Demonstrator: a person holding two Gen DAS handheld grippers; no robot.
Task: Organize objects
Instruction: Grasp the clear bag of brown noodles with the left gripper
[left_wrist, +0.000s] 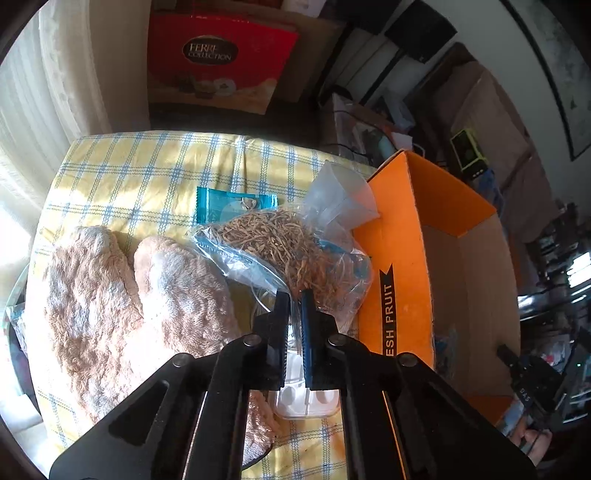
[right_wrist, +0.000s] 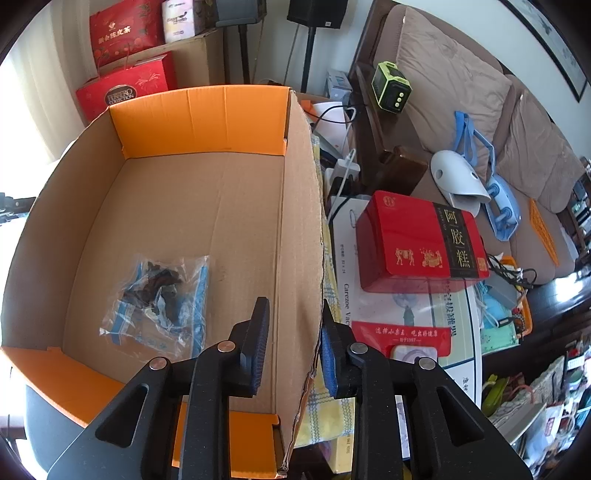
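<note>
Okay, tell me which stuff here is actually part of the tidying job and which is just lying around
Part of the job:
left gripper, shut on the bag of dried herbs
right gripper, open astride the orange box wall
bag of dark pieces inside the box
teal packet
fluffy slippers

Just lying about:
red tin
green speaker
Ferrero bag

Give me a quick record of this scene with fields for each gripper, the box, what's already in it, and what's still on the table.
left gripper: fingers closed on the clear bag of dried roots, above the checked tablecloth
right gripper: open, fingers straddling the cardboard box's side wall without gripping it
box: orange cardboard box, open-topped, at the table's right edge
in box: one clear bag of dark dried pieces
still on table: fluffy beige mittens, teal packet, white plastic case
</note>
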